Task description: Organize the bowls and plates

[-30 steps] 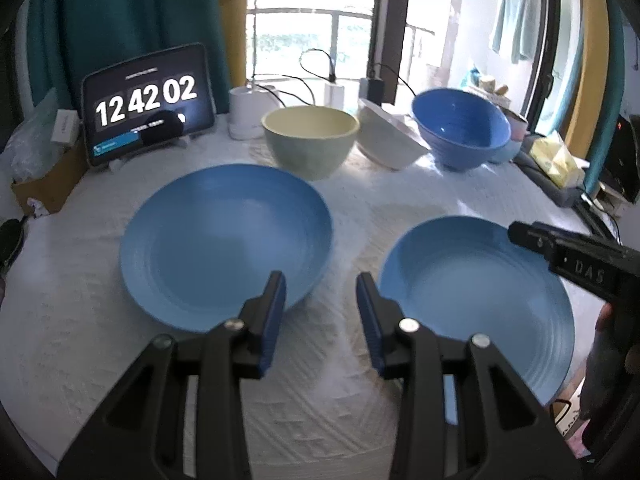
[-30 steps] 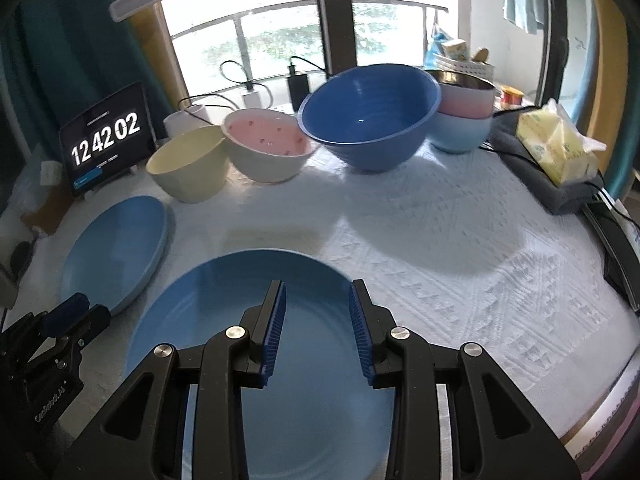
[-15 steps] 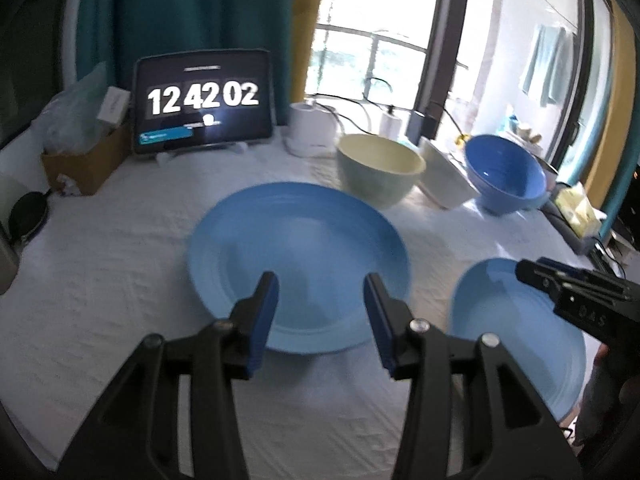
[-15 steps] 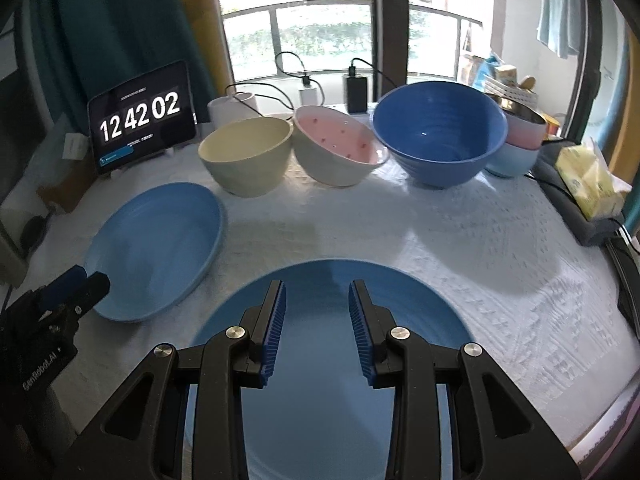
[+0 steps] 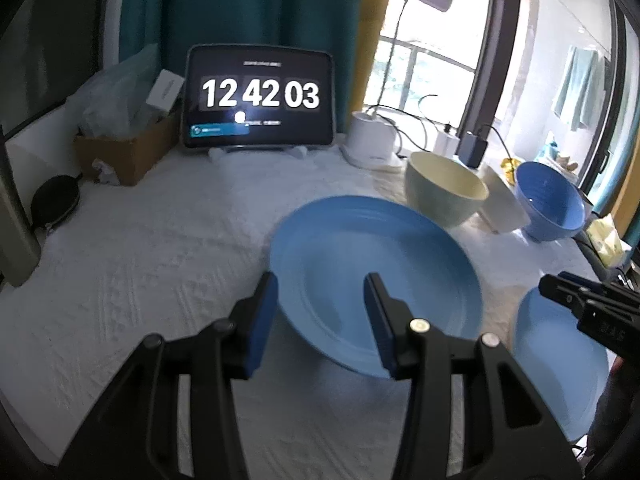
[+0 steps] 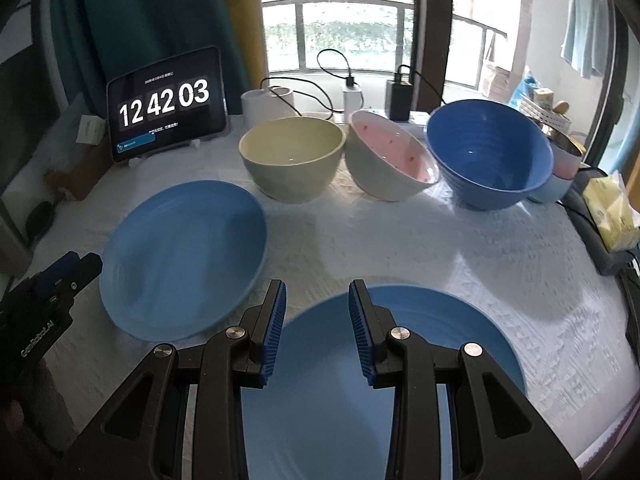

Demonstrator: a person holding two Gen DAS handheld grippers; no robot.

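The table is covered with a white textured cloth. On it lie two blue plates side by side; behind them stand a cream bowl, a tilted pink-lined bowl, a blue bowl and a tablet clock.

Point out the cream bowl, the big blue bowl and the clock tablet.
cream bowl (image 6: 292, 152): right wrist view, on its inner wall.
big blue bowl (image 6: 490, 152): right wrist view, on its inside.
clock tablet (image 5: 260, 96): left wrist view, on the screen digits.
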